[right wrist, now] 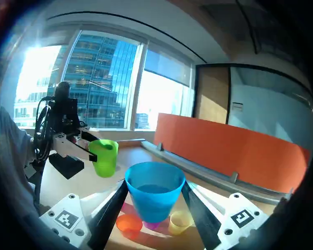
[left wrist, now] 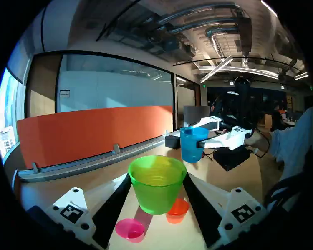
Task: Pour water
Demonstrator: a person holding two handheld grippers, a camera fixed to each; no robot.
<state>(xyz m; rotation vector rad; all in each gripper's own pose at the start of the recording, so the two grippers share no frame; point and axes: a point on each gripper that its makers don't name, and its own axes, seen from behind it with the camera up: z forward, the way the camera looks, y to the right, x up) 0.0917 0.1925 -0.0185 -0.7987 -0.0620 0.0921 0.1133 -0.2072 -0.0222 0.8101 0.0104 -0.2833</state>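
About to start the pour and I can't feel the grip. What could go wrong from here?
1. The blue cup holds water but hangs apart from the green cup; tilting now would likely spill onto the table.
2. Both cups taper and the jaws pinch only their sides, so one might slip when tilted.
3. The orange cup and pink cup sit under the green one; lowering could knock them.

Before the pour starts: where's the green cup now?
The green cup is gripped upright by the left gripper, above the small orange cup and pink cup; in the right gripper view it is left of the blue cup.
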